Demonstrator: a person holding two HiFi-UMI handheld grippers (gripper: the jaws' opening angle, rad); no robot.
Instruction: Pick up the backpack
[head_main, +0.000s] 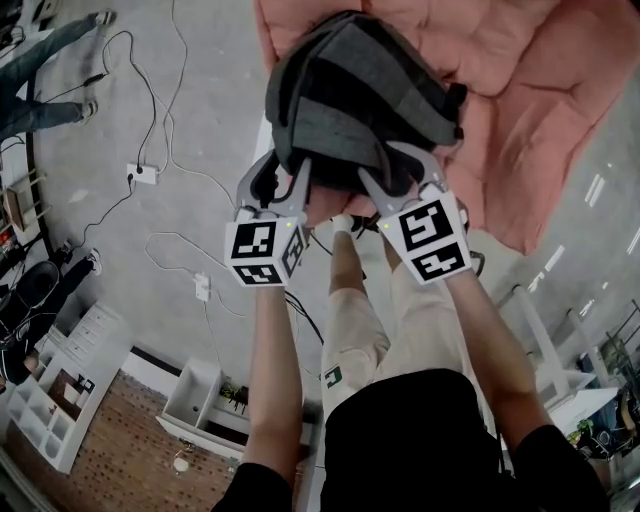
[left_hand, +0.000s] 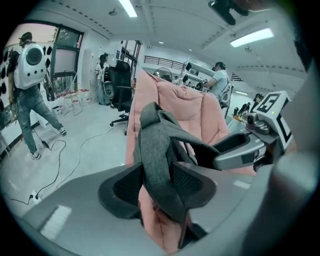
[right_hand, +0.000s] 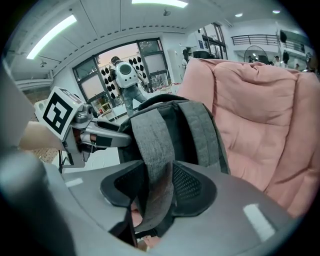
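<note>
Grasp looks done, lift not finished as far as the pics show. Both grippers have hold of the dark grey woven-fabric backpack (head_main: 360, 95), which sits bunched at the near edge of the pink quilted padded lounger (head_main: 540, 90), w/ the grey floor (head_main: 190, 110) beside it. Can't tell if it's fully clear of the cushion: in the left gripper view pink fabric lies right behind & under it. Left to do, I'd judge: raise it free & keep it steady

left gripper (left_hand: 160, 186): jaws closed onto a wide grey shoulder strap (left_hand: 154, 150), black mesh-textured pads pressing on each side, strap folded & running up to the pack. right gripper (right_hand: 157, 189): jaws clamped on the other grey strap (right_hand: 152, 137) the same way, flat webbing squeezed btwn the pads

Materials: pack is soft heathered cloth w/ darker panels; it slumps & creases, no stiff frame visible. Straps flat, padded, floppy. Lounger puffy & matte, stitched into fat channels. Grippers are hard smooth grey plastic w/ curved jaws, each w/ a black-&-white marker cube
</note>
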